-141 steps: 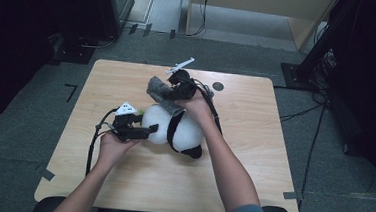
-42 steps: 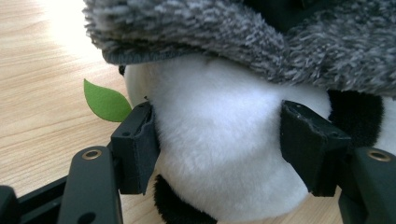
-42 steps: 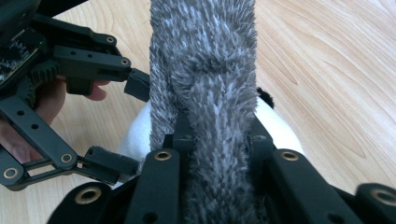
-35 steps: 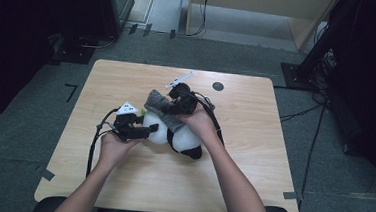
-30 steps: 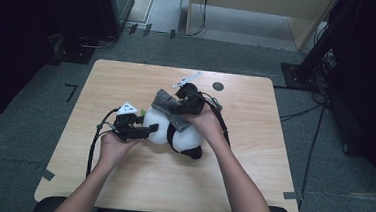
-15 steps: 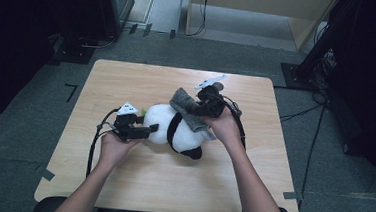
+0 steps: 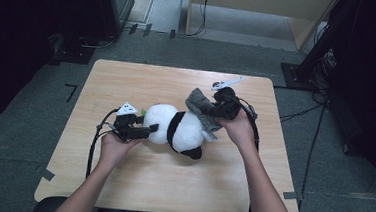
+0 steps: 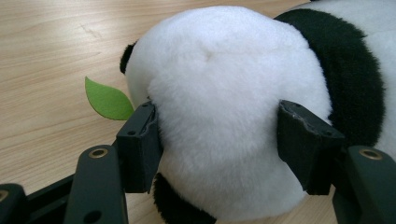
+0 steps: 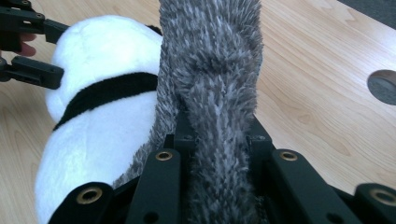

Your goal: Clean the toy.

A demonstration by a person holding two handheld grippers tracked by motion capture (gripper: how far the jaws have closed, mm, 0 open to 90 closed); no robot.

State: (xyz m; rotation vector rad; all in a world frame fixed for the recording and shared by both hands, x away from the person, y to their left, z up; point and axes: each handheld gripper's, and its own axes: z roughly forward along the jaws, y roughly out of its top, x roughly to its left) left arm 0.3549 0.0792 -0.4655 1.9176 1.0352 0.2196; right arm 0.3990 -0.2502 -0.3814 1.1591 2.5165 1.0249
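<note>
1. A panda plush toy (image 7: 181, 130) lies on its side near the middle of the wooden desk (image 7: 136, 177), its white head toward the person's left.
2. The left gripper (image 7: 144, 131) is clamped on the panda's head: in the left gripper view both black pads (image 8: 140, 144) press into the white fur on either side of it.
3. A small green felt leaf (image 8: 106, 100) sticks out beside the head, lying on the desk.
4. The right gripper (image 7: 215, 109) is closed tight on a grey fuzzy cloth (image 9: 212, 74), which bunches up between its jaws.
5. In the high view the cloth (image 7: 201, 109) drapes from the right gripper down onto the panda's body at its right end, touching the white fur.
6. A round dark hole (image 9: 383, 86) sits in the desk top beyond the cloth in the right gripper view.
</note>
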